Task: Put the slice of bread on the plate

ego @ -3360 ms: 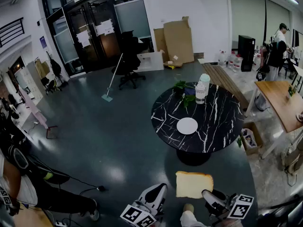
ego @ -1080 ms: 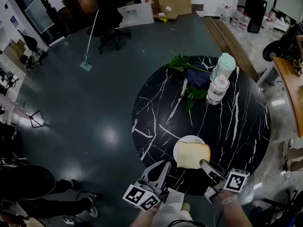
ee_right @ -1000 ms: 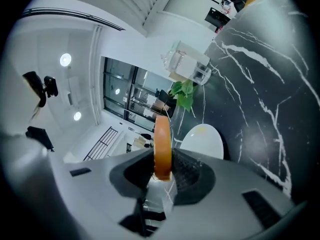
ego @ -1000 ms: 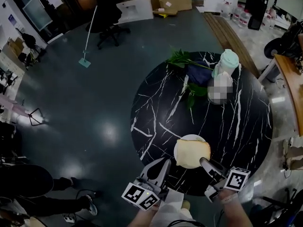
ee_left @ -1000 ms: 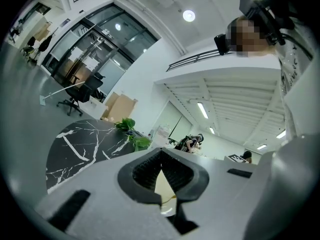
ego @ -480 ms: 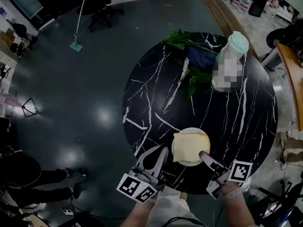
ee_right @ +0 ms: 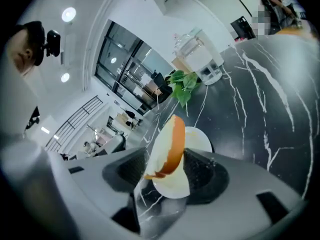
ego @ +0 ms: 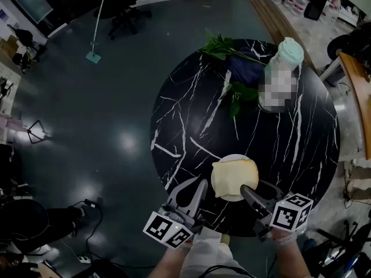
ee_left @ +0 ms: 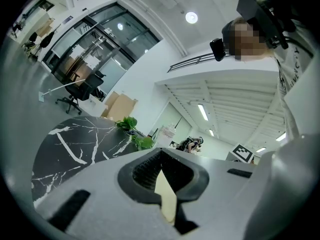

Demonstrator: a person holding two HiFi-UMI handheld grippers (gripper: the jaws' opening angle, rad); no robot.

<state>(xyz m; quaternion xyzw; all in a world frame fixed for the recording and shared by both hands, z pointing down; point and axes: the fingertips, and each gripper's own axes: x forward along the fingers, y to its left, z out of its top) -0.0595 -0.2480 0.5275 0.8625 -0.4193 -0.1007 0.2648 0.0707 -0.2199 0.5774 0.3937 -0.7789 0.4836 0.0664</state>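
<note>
The slice of bread (ego: 235,176) lies over the white plate (ego: 231,157) near the front edge of the black marble table (ego: 191,126). My right gripper (ego: 253,189) reaches in from the near side, and its jaws are opening around the slice's near edge. In the right gripper view the bread (ee_right: 171,145) stands edge-on between the pads, with the plate (ee_right: 196,138) behind it. My left gripper (ego: 200,185) hovers just left of the plate at the table's rim. It is shut and empty, and in its own view the left gripper (ee_left: 161,170) points level across the table.
At the table's far side stand a clear bottle with a pale green cap (ego: 284,68), green leaves (ego: 223,45) and a dark blue cloth (ego: 243,68). A wooden table edge (ego: 356,91) is at the right. Dark floor lies to the left.
The right gripper has rolled, so its marker cube now faces up more, and its jaws have spread off the bread. The slice stays on the plate. The left gripper has barely moved.
</note>
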